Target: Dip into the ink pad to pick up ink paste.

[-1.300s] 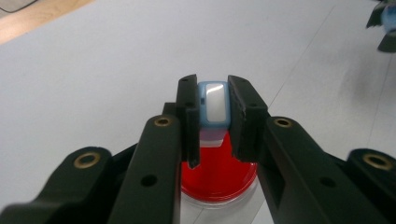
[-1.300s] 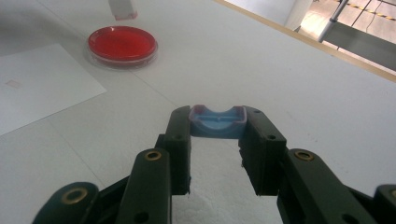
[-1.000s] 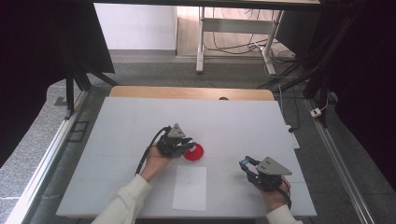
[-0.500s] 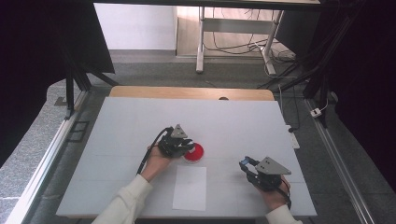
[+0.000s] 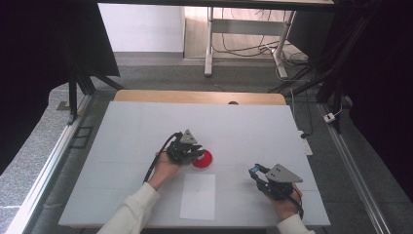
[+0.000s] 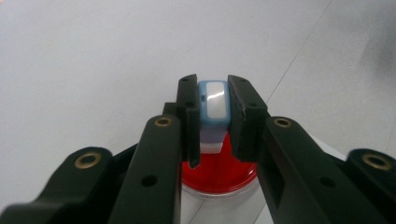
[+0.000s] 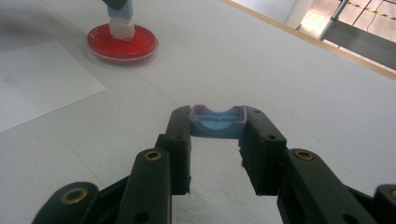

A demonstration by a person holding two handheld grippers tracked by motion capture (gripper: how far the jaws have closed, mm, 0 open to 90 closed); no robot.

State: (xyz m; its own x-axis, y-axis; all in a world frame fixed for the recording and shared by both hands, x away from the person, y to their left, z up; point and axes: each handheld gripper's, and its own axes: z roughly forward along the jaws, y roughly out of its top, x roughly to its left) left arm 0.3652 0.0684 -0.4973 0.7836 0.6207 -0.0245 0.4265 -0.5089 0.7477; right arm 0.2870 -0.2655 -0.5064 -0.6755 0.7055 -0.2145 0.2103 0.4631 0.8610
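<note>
A small light-blue and white block (image 6: 214, 105) stands upright between the jaws of my left gripper (image 6: 213, 109), which is shut on it. Its white lower end rests on the red surface of a round clear dish (image 6: 219, 172). In the high view the left gripper (image 5: 197, 154) sits at the dish (image 5: 204, 161) near the table's middle. My right gripper (image 7: 217, 126) is shut on a blue cap-like piece (image 7: 218, 122) held just above the table, at the front right (image 5: 254, 171). From there the dish (image 7: 122, 43) and the block (image 7: 120, 21) lie farther off.
A white sheet of paper (image 5: 198, 196) lies flat in front of the dish, near the front edge. The white tabletop (image 5: 243, 126) stretches back to a wooden strip (image 5: 195, 96). Dark frames and cables stand beyond the table.
</note>
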